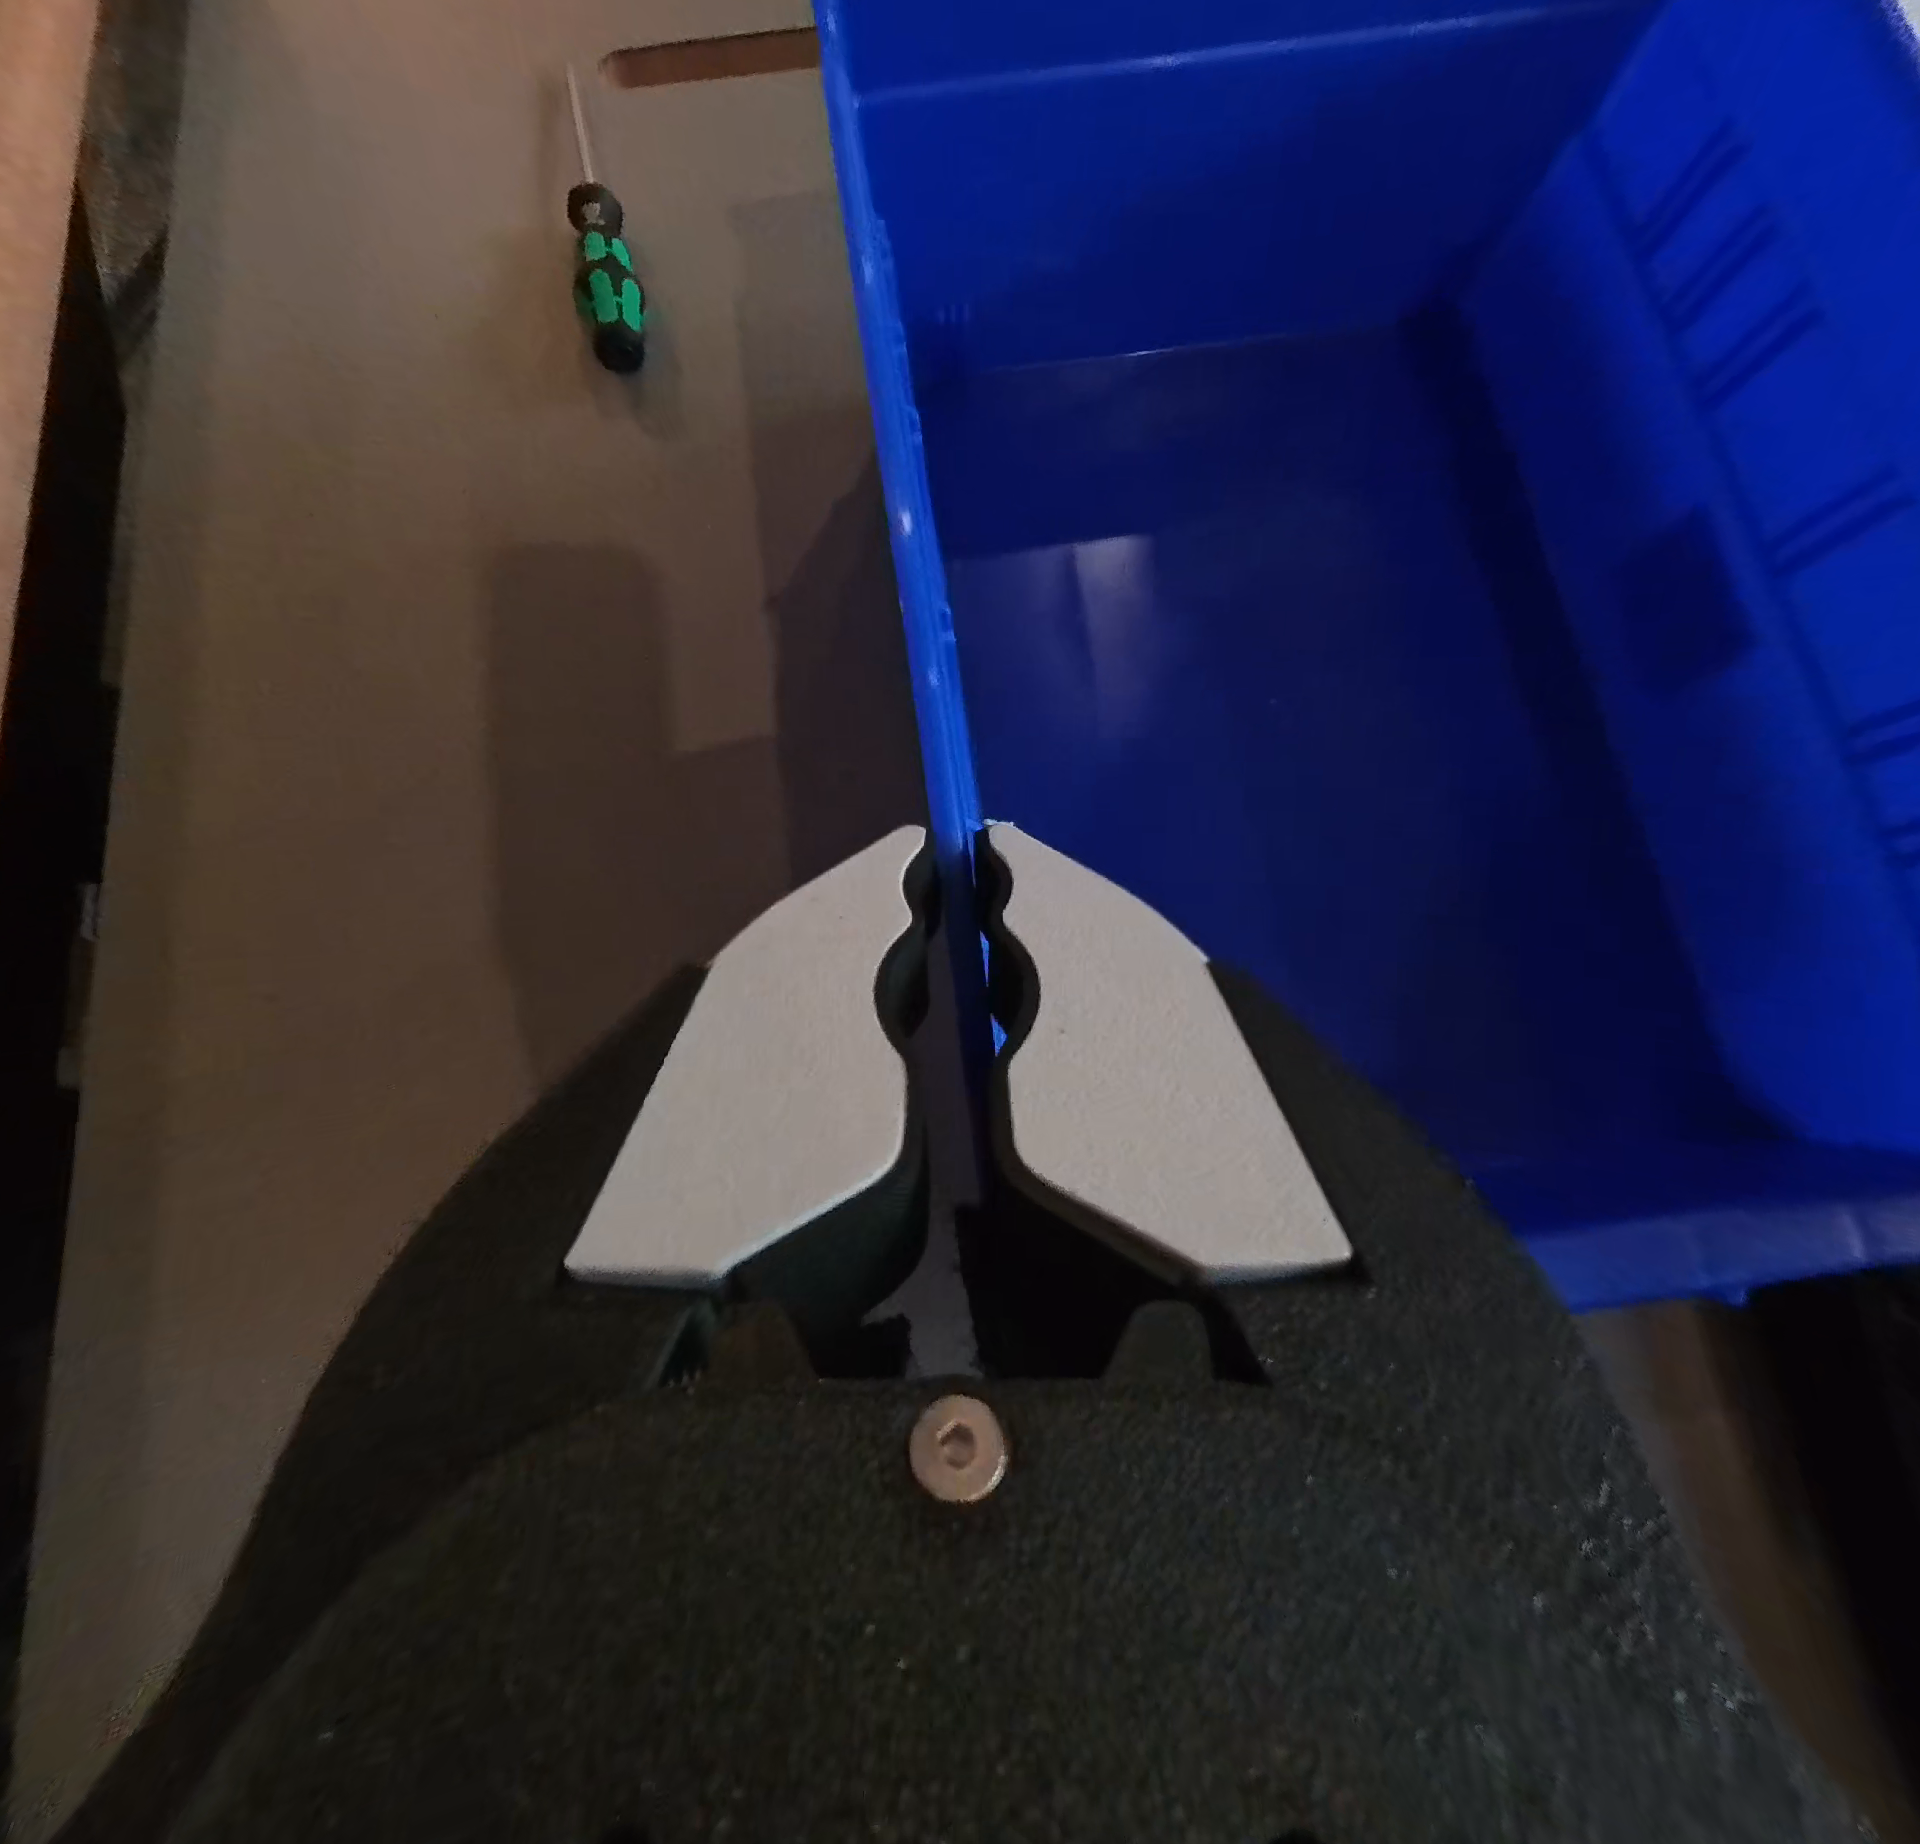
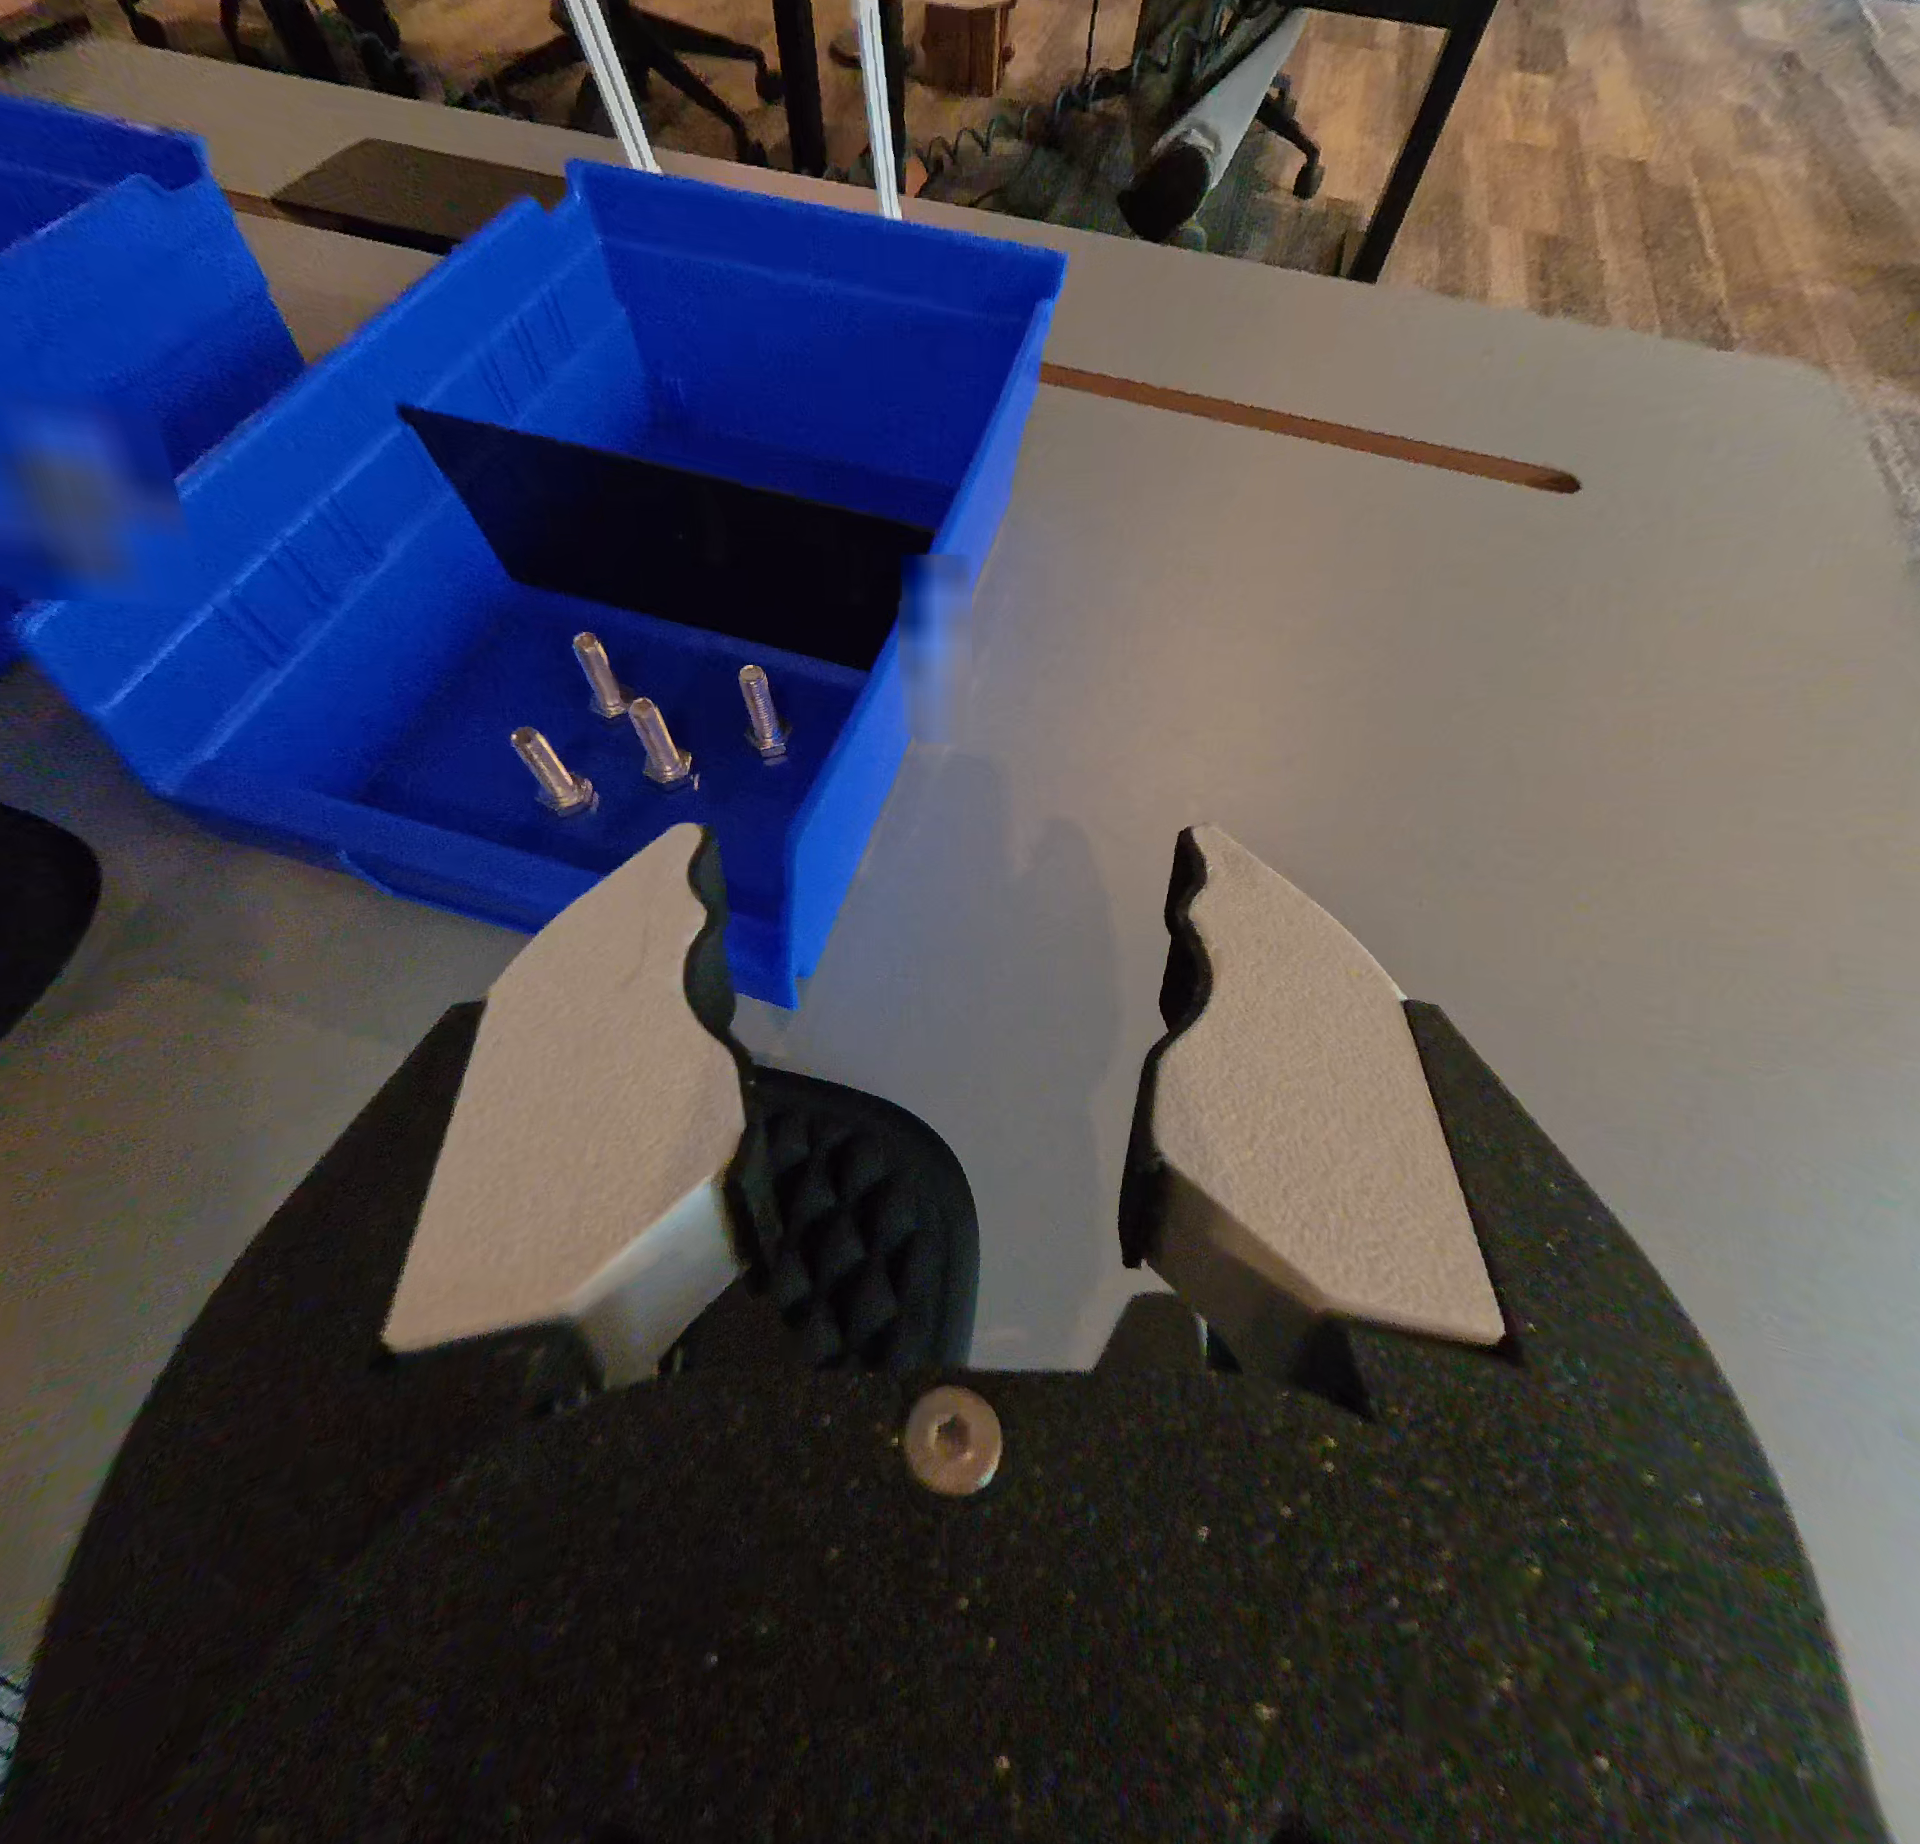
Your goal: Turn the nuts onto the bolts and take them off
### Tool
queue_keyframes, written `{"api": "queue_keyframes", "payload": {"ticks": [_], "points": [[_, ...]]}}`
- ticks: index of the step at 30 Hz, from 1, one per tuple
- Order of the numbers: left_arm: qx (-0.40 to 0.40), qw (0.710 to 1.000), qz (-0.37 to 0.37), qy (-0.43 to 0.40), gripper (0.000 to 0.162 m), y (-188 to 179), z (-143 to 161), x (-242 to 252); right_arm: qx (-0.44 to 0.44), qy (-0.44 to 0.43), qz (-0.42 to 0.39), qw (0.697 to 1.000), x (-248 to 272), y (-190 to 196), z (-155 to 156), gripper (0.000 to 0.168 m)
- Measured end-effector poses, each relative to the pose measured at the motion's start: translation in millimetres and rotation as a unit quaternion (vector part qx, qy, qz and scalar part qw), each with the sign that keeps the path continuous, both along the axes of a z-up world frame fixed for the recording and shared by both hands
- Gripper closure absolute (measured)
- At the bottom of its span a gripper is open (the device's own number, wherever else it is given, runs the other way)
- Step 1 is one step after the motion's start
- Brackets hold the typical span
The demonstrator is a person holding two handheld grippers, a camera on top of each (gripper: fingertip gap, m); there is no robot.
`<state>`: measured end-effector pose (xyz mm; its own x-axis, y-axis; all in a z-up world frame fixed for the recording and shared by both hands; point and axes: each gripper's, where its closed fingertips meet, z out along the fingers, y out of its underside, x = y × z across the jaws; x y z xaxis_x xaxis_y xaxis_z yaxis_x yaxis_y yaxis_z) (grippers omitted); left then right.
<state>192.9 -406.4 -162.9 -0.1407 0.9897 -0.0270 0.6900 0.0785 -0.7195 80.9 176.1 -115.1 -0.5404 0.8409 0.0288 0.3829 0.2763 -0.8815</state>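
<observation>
Grip first: the left gripper [image 1: 958, 849] is clamped on the thin side wall of a blue bin [image 1: 1299, 672], the wall running upright between its two pale fingers [image 1: 790, 1046]. That bin looks bare inside as far as the left wrist view shows. To its left, on the grey table [image 1: 416, 755], lies a green-and-black screwdriver [image 1: 608, 288], well apart from the bin, with its thin shaft pointing toward the far edge.

Over on the right, the right gripper [image 2: 940, 859] is spread wide and grasps nothing; only bare table shows between its fingertips. Just beside its left finger stands a second blue bin [image 2: 935, 360], split by a black divider [image 2: 665, 537]. Four bolts [image 2: 655, 740] stand on their heads in the near compartment, threads up, close together.

Only the right wrist view shows the bolts, the divider, and the wooden floor [image 2: 1662, 132] beyond the table; only the left wrist view shows the screwdriver. I cannot tell from either view where the nuts are.
</observation>
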Motion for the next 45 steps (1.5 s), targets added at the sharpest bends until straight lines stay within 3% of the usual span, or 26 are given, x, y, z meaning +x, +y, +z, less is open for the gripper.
{"api": "queue_keyframes", "payload": {"ticks": [15,28,45], "points": [[0.071,0.994,0.062,0.048,0.158,9,0,-44,-0.006,0.007,0.020,1.000,7,-11,7,0.087],[0.052,0.997,-0.031,0.047,0.157,83,-1,-63,-0.004,-0.002,0.015,1.000,2,-4,3,0.087],[0.075,0.994,0.038,0.072,0.158,113,-1,-67,0.009,-0.006,0.035,0.999,6,-19,1,0.088]]}}
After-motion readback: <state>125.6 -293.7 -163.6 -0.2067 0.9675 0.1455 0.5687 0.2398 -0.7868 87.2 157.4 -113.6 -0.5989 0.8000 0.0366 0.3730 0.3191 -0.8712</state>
